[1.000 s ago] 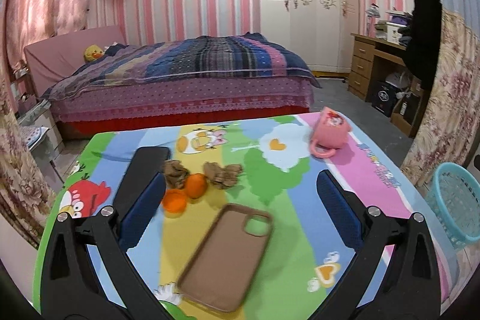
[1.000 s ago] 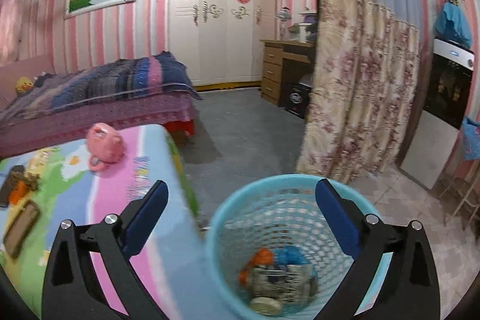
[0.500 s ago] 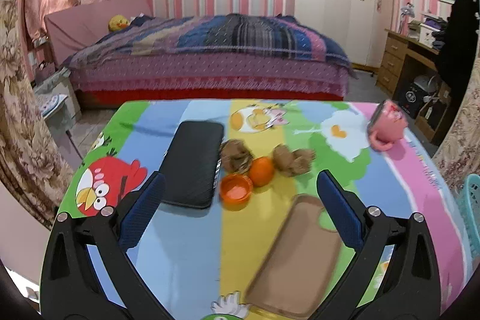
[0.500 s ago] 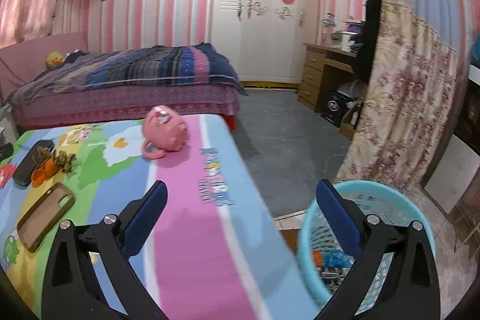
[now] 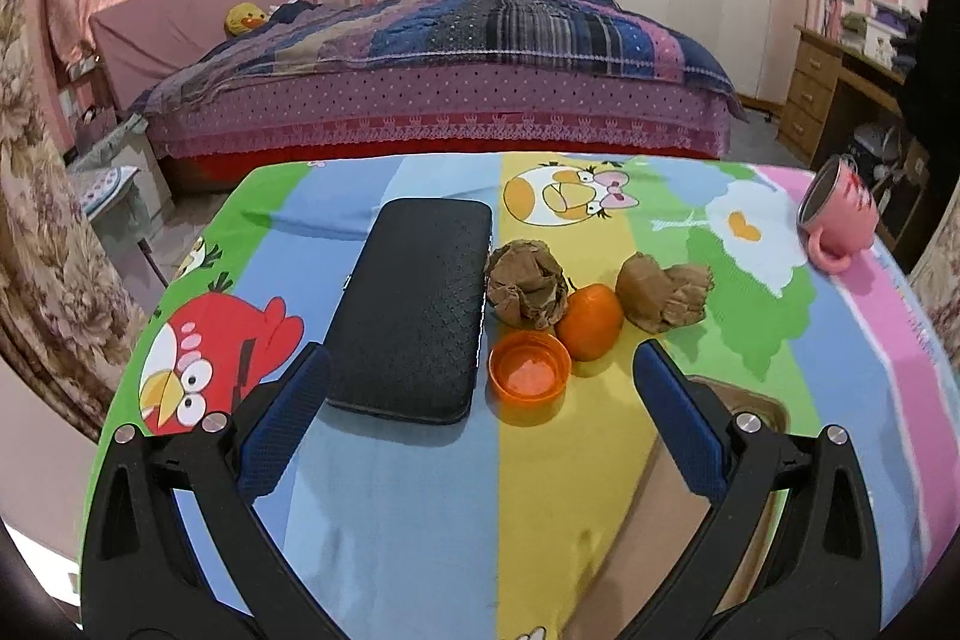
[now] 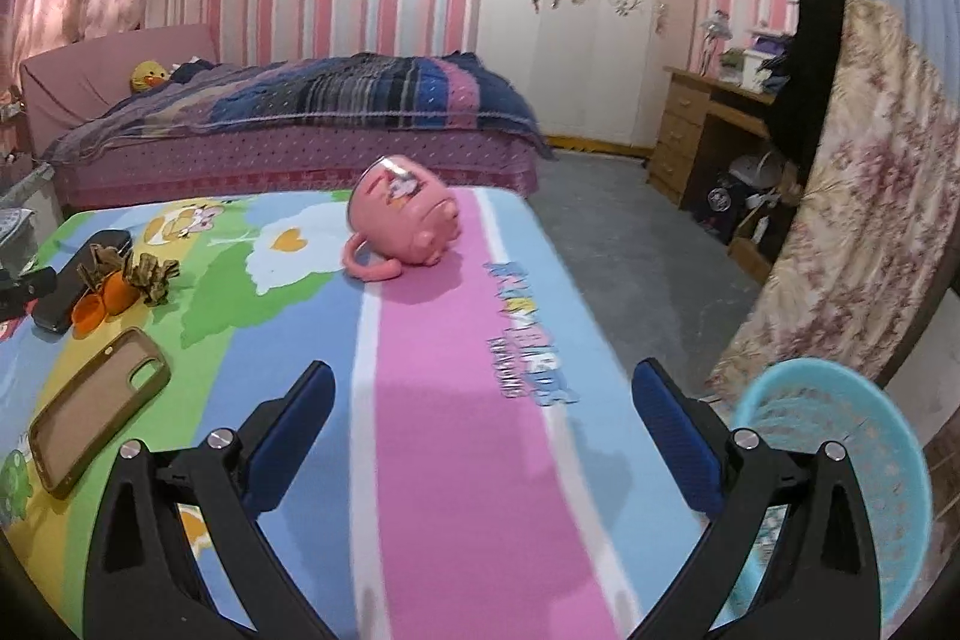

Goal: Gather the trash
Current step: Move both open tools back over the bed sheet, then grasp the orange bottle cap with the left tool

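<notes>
Two crumpled brown paper balls lie on the colourful tablecloth beside an orange bottle cap and a small orange fruit. My left gripper is open and empty, hovering just in front of the cap. My right gripper is open and empty above the pink stripe of the cloth. The trash pile shows far left in the right wrist view. A turquoise waste basket stands on the floor right of the table.
A black case lies left of the trash. A brown phone case lies nearer the front edge. A pink mug lies on its side at the table's far right. A bed and a desk stand behind.
The left gripper swung left and closer to the cap and paper balls. The right gripper swung left from over the basket to above the table; the basket is now at lower right.
</notes>
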